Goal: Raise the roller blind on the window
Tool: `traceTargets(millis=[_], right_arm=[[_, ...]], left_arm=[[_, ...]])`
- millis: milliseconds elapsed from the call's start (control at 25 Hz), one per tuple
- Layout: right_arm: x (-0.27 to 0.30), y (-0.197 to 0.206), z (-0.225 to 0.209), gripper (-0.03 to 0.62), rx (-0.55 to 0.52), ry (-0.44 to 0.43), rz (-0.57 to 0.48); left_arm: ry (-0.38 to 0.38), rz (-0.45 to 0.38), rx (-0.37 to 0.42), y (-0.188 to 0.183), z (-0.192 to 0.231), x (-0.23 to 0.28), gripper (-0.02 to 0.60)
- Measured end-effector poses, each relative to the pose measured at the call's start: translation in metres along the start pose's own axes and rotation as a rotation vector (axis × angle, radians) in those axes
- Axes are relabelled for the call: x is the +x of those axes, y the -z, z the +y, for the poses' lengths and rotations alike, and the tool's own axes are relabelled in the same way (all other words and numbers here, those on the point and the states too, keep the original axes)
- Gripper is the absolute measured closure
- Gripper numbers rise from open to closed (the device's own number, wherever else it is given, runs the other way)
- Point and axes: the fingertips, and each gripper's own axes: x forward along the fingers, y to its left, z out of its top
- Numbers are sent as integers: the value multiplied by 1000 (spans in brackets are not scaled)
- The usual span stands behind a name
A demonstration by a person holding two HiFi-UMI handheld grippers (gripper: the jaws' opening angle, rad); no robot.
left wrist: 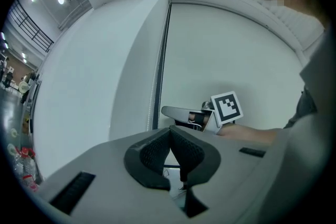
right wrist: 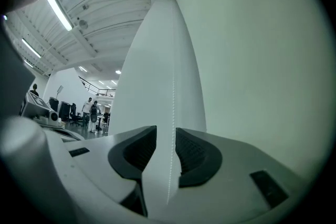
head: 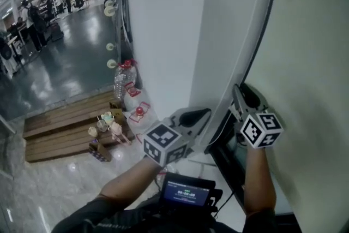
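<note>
The pale roller blind (head: pixel 311 63) hangs down over the window at the right, beside a white pillar (head: pixel 163 35). My right gripper (head: pixel 237 91) points up along the dark window frame. In the right gripper view it (right wrist: pixel 166 139) is open, and the white bead chain (right wrist: pixel 172 107) runs straight down between its pads without touching them. My left gripper (head: pixel 204 113) sits lower, to the left, by the pillar's foot. Its pads (left wrist: pixel 170 136) are pressed together, and a thin strand comes out beneath them (left wrist: pixel 181 174). The left gripper view also shows the right gripper (left wrist: pixel 165 112) against the blind (left wrist: pixel 226 55).
A dark sill and frame (head: pixel 229 161) run under the blind. Low wooden steps (head: pixel 65 123) with small items and water bottles (head: pixel 122 79) stand at the left on a glossy floor. People (head: pixel 32 19) stand far off. A small screen (head: pixel 185 192) sits at my chest.
</note>
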Motion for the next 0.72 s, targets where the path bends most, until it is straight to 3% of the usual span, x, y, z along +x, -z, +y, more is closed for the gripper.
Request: traceTargets(millis=[440, 600, 720], right_arm=[[43, 10, -8, 477, -29, -46, 46], [45, 22, -10, 579, -33, -51, 60], [42, 26, -1, 591, -3, -95, 57]], left_arm=[[-21, -1, 17, -6, 2, -5, 581], [-16, -1, 1, 0, 2, -5, 581], [-22, 1, -3, 5, 6, -7, 581]])
